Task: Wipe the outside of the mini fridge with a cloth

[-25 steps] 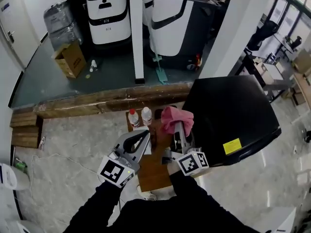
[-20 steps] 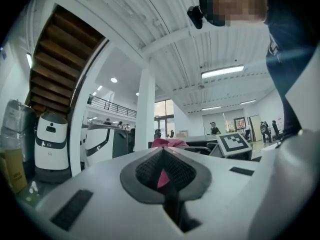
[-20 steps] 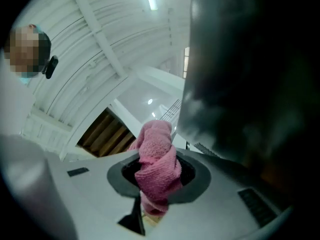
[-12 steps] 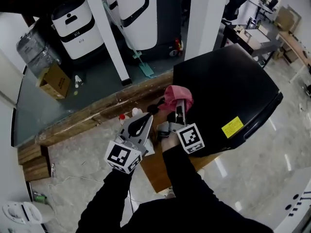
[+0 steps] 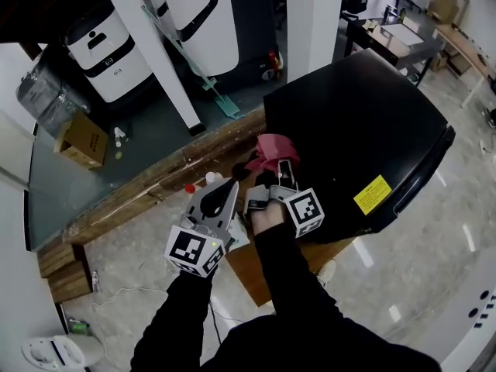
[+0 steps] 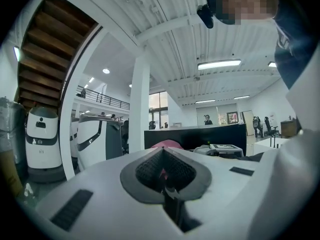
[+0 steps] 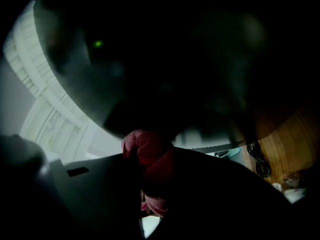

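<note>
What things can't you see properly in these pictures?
- Yellow sticker on the mini fridge: head view, print too small to read.
- Where the cloth meets the fridge: head view, cloth covers it; right gripper view, too dark.
- Bottles: head view, tiny, partly behind the left claw.

You have no words or numbers to read here. The yellow label [image 5: 371,194] on the mini fridge [image 5: 364,107] carries print too small to make out. The cubes on your left tool [image 5: 231,186] and right tool [image 5: 280,166] show only black-and-white square markers. Print on the far-left cardboard box [image 5: 81,139] is illegible.
</note>
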